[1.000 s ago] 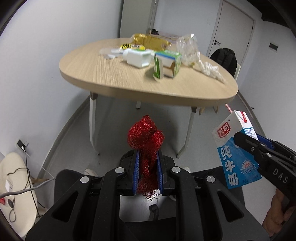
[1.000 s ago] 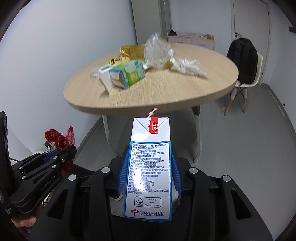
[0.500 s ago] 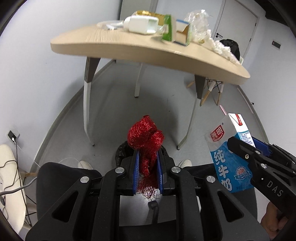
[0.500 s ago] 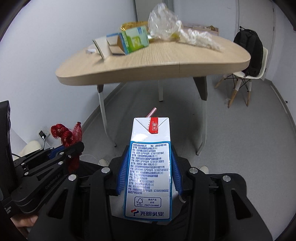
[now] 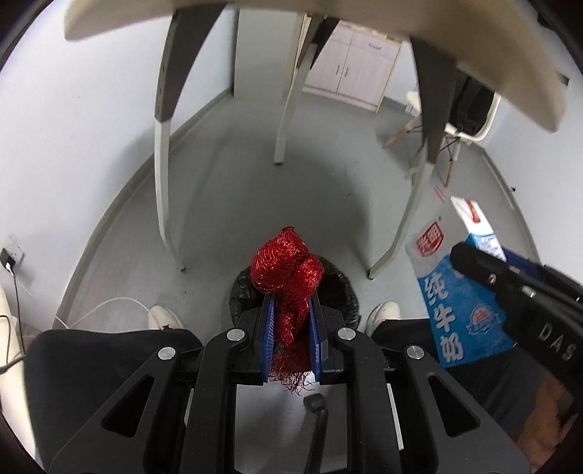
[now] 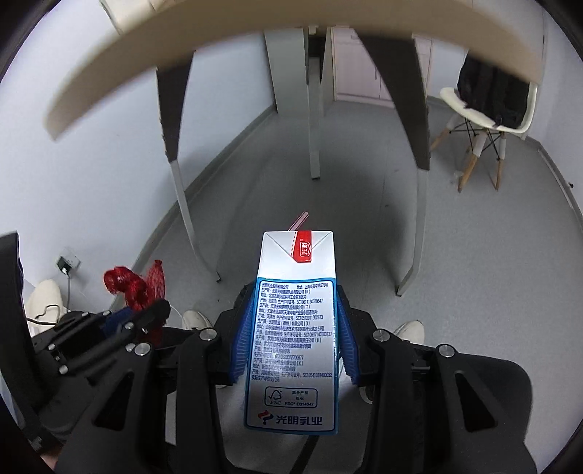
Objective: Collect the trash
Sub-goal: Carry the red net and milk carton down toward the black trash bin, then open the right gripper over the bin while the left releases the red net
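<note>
My left gripper (image 5: 290, 302) is shut on a red mesh net (image 5: 288, 266) and holds it just above a black-lined trash bin (image 5: 342, 291) on the floor. My right gripper (image 6: 291, 302) is shut on a white and blue milk carton (image 6: 295, 328) with a pink straw. The carton also shows at the right of the left wrist view (image 5: 452, 291), beside the bin. The red net and left gripper show at the left of the right wrist view (image 6: 135, 288). The bin is mostly hidden behind the grippers.
The wooden table's underside (image 5: 255, 14) and its legs (image 5: 164, 146) stand ahead above the grey floor. The person's white shoes (image 5: 165, 317) and dark trousers flank the bin. A white chair with a black backpack (image 6: 492, 94) stands at the far right. A wall socket (image 6: 67, 264) with cable is left.
Both grippers have dropped below the table's edge, still holding the net and the carton. The tabletop trash has left the view and the bin has come closer under the left gripper.
</note>
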`<state>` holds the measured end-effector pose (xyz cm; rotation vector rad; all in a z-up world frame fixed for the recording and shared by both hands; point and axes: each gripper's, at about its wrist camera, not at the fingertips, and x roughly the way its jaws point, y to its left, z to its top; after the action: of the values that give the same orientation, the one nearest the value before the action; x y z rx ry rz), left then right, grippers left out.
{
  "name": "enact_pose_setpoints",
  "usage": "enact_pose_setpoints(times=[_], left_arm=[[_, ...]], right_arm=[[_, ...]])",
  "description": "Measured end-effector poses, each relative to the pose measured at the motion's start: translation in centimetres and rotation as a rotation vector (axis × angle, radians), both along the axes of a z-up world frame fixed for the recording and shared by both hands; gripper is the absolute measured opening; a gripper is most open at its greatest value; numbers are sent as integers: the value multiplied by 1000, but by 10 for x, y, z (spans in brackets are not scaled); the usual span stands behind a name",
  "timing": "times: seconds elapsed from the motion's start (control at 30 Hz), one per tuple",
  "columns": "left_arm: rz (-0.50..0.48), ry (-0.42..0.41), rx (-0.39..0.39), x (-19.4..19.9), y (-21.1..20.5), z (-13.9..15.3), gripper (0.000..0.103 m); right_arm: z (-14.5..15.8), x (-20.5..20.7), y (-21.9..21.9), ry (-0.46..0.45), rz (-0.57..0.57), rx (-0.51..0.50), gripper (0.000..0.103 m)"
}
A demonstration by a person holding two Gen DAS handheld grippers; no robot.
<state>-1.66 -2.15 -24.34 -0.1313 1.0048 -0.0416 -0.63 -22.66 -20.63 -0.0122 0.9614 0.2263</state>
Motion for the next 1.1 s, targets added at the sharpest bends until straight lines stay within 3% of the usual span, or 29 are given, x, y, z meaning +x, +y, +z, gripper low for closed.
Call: enact_pose_setpoints(times=[0.2, 0.6, 1.1], left_arm=[[15, 59, 12, 20, 7, -38, 15], [56, 132, 20, 66, 31, -82, 15], [102, 202, -6, 90, 54, -107, 15]], right_arm=[[-37, 28, 15, 43, 9, 1, 39], [-100, 81, 37, 154, 7, -20, 39], [-147, 123, 60, 255, 45, -30, 40]])
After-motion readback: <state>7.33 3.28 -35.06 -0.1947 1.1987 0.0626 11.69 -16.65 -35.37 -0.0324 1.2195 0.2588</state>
